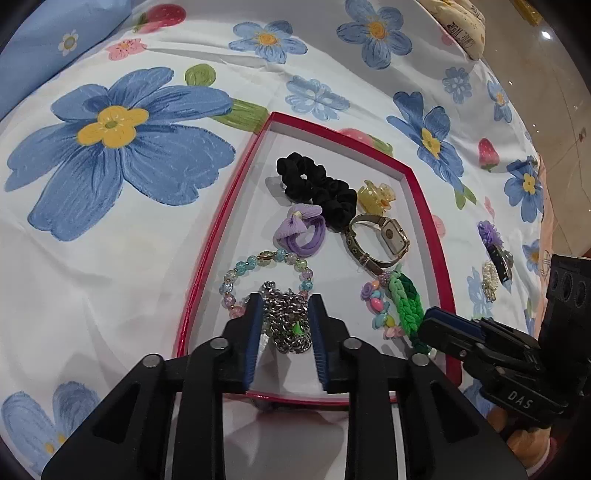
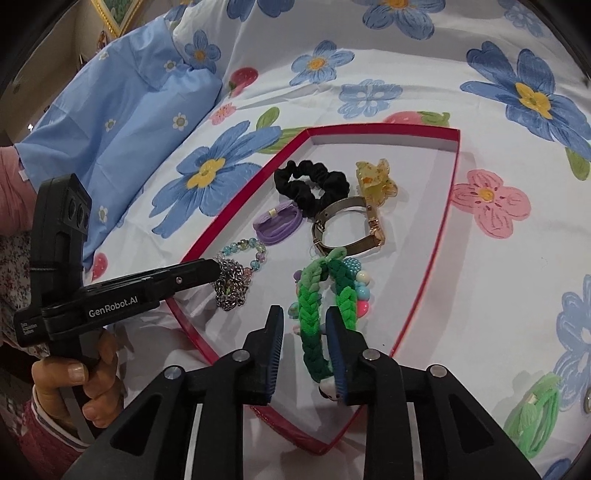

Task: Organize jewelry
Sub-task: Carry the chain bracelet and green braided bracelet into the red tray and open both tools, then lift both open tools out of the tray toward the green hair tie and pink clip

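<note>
A red-rimmed white tray (image 1: 424, 206) (image 2: 447, 206) lies on a floral bedsheet. In it are a black scrunchie (image 1: 317, 186) (image 2: 310, 184), a yellow claw clip (image 1: 376, 195) (image 2: 376, 179), a purple hair tie (image 1: 301, 230) (image 2: 275, 225), a gold watch (image 1: 380, 240) (image 2: 351, 225), a pastel bead bracelet (image 1: 267, 273) (image 2: 243, 251), a colourful bead bracelet (image 1: 376, 306) and a green braided band (image 1: 406, 299) (image 2: 314, 314). My left gripper (image 1: 285, 325) (image 2: 218, 271) is open around a silver chain (image 1: 286, 321) (image 2: 229, 288). My right gripper (image 2: 304, 350) (image 1: 428, 325) is open, with the green band between its fingers.
Outside the tray on the sheet lie a purple flower clip (image 1: 489, 232), a pearl clip (image 1: 493, 280) and a light green hair tie (image 2: 535, 424). A blue pillow (image 2: 122, 122) lies at the left. A cream pouch (image 1: 458, 22) lies at the far edge.
</note>
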Available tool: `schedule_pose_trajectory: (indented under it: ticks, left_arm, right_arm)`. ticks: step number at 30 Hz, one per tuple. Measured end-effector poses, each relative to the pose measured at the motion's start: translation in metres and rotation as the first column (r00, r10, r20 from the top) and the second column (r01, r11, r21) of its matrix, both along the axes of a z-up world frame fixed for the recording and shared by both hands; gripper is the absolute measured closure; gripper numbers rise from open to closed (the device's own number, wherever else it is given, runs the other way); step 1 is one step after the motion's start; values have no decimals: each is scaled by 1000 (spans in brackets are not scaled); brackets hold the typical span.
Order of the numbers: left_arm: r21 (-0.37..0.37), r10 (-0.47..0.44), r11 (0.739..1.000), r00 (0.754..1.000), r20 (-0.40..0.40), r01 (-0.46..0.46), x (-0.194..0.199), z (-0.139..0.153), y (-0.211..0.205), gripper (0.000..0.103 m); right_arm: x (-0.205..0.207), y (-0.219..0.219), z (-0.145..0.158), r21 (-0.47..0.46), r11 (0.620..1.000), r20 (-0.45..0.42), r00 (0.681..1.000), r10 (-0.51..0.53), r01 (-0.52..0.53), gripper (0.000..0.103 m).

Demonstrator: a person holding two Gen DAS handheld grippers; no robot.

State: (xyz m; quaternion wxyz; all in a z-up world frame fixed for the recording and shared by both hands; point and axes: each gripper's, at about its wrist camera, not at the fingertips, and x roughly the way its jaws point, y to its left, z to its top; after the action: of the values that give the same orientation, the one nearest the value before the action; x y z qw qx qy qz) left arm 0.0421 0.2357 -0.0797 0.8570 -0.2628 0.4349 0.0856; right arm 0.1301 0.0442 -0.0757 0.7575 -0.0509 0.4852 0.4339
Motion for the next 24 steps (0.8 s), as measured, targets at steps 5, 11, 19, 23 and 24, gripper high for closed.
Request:
schedule_pose_trajectory:
  ticks: [5,11,19,23,24]
  left_arm:
    - [7,16,1000,1000,11,-16,-5,10,-4,64]
    - [11,36,999,998,42,-37,-14,27,-12,41]
    - [29,-14,999,998,56,12,-18,41,-42,37]
    - [40,-47,998,997,58,44,-17,46,-60,35]
    - [43,-57,998,997,58,55,-17,47,-66,34]
  right_arm:
    - [-1,-12,7,35,999,-10,1000,-25,25,74]
    - [-7,-36,26,98,993,8,998,-69,68,71]
    - [-14,-90,44,133,979,40,987,-158,152,67]
    - [-16,-117,48,136,971,45,978,-204,196,66]
    - [-16,-125,48,138,968,45,975,-218,210,66]
